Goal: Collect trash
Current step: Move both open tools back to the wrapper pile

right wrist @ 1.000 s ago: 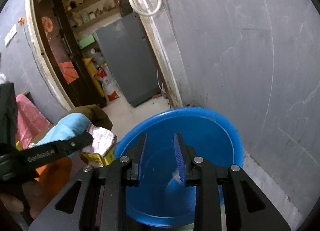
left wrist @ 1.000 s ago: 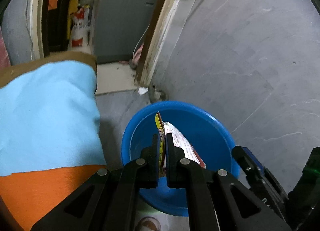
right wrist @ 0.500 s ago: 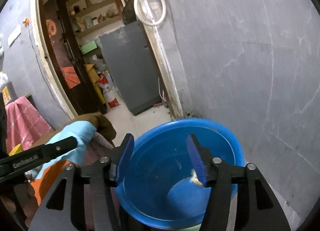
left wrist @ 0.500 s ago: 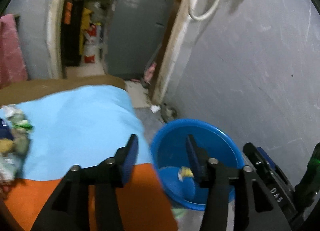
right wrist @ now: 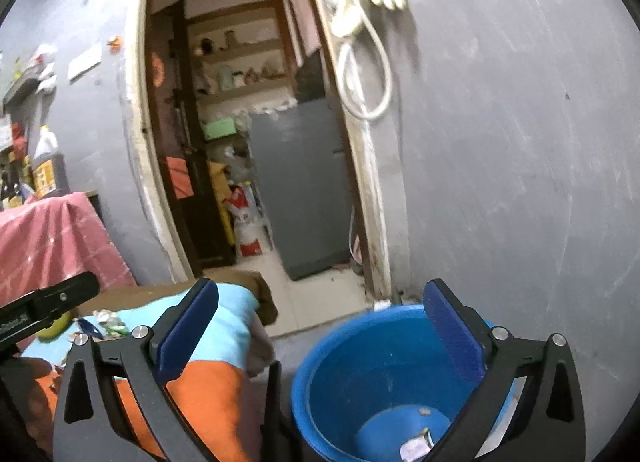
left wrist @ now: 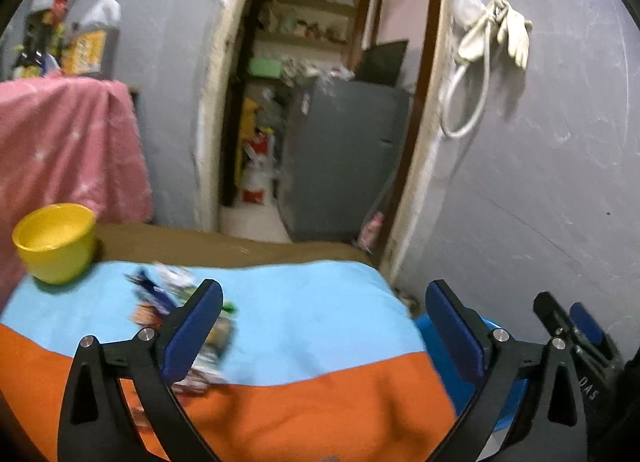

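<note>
Several crumpled wrappers (left wrist: 176,302) lie on the light blue and orange cloth (left wrist: 304,322) of the table; they also show in the right wrist view (right wrist: 108,322). My left gripper (left wrist: 324,326) is open wide and empty above the cloth. A blue bucket (right wrist: 384,346) stands on the floor to the right of the table, with a wrapper (right wrist: 416,448) at its bottom; only its rim (left wrist: 424,326) shows in the left wrist view. My right gripper (right wrist: 320,326) is open wide and empty above the bucket's left rim.
A yellow bowl (left wrist: 54,242) stands at the table's far left. A pink-covered stand (left wrist: 68,150) with bottles is behind it. A grey wall (right wrist: 520,142) is close on the right. An open doorway (right wrist: 256,142) leads to a grey fridge.
My left gripper let go of the wrapper over the bucket, opened wide, and swung left and up over the table. My right gripper opened wider and rose a little.
</note>
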Motion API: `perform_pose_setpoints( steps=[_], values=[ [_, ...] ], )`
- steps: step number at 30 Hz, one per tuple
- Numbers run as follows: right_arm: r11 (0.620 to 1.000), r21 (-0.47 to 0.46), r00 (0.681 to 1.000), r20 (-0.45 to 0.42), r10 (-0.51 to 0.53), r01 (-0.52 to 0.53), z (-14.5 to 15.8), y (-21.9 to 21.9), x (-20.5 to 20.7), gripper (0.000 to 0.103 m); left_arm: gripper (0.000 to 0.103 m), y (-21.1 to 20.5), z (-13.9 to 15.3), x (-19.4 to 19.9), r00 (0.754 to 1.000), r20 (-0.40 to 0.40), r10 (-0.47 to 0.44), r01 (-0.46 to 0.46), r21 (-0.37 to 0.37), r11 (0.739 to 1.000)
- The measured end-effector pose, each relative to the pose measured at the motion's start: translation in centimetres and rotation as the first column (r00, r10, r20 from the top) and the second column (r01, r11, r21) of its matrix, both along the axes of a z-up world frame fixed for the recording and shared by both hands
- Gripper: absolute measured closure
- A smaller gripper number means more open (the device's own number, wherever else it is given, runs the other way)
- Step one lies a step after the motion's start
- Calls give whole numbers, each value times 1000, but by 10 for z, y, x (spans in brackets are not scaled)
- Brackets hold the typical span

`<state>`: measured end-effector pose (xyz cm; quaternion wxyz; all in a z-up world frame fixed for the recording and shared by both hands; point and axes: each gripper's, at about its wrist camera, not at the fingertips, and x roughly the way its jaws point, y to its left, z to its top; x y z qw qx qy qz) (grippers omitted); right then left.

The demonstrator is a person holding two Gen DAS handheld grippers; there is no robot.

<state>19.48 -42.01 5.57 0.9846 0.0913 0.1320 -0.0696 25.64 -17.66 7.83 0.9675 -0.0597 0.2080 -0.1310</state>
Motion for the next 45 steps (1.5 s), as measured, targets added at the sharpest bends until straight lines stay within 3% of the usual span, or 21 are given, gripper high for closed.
perform_pose_setpoints(
  steps=[7,15,30,38,45],
  values=[
    [994,-85,996,59,70,-65,12,45,1,0,3,42,4,-26,989,98,109,-111,14,994],
    [979,-135,978,119,171,-155,24,96,-5,0,3,87,0,-51,968,144,207,-212,17,977],
    [946,-186,940,169,296,-264,23,167,-20,0,2,158,-16,-87,929,164,331,-336,7,942],
    [928,-220,927,164,339,-300,13,185,-25,0,2,174,-28,-94,928,151,342,-348,13,937],
    [910,-221,920,102,380,-351,0,190,-16,0,2,173,-42,-86,956,94,279,-284,36,958]
  ],
)
